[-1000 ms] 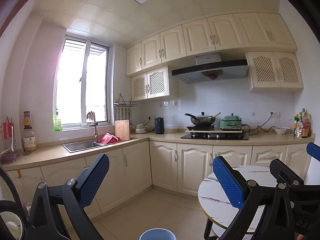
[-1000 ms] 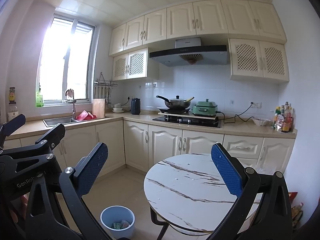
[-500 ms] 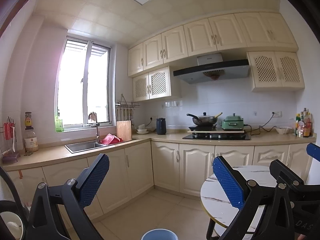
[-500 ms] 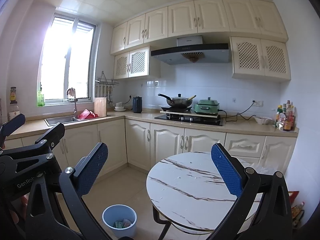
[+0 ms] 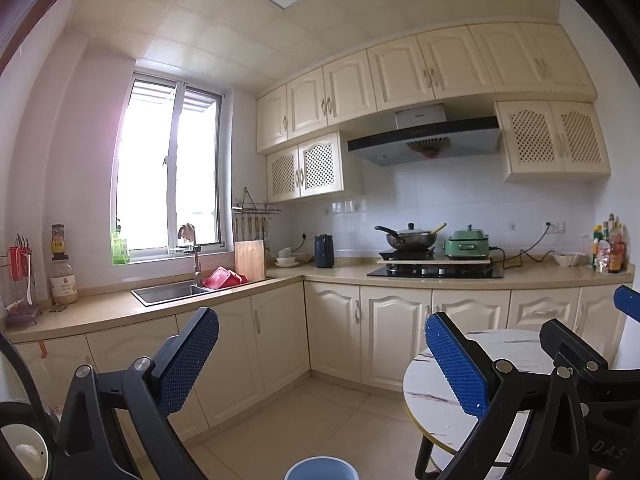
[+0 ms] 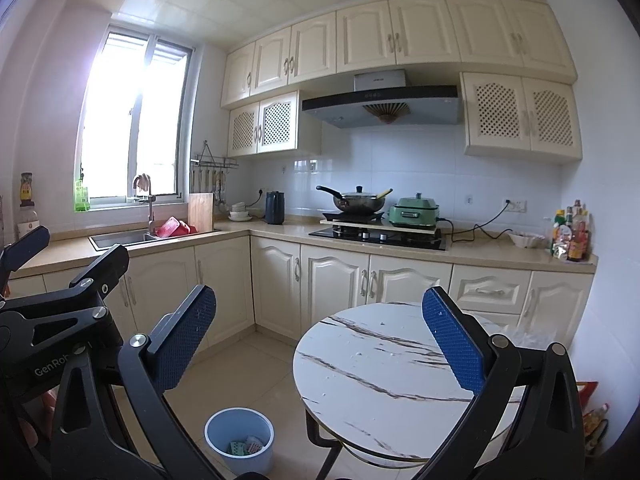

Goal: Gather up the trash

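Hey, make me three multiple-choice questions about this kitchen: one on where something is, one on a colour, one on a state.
1. Where does the trash bin stand?
A. on the floor beside the round table
B. on the counter
C. in the sink

2. What colour are the pads on the right tongs?
A. red
B. blue
C. white

3. How are the left tongs?
A. shut on a wrapper
B. shut on nothing
C. open, holding nothing

Answers:
1. A, the bin sits on the floor tiles next to the table's legs.
2. B, both pads show blue.
3. C, the pads stand wide apart with nothing between.
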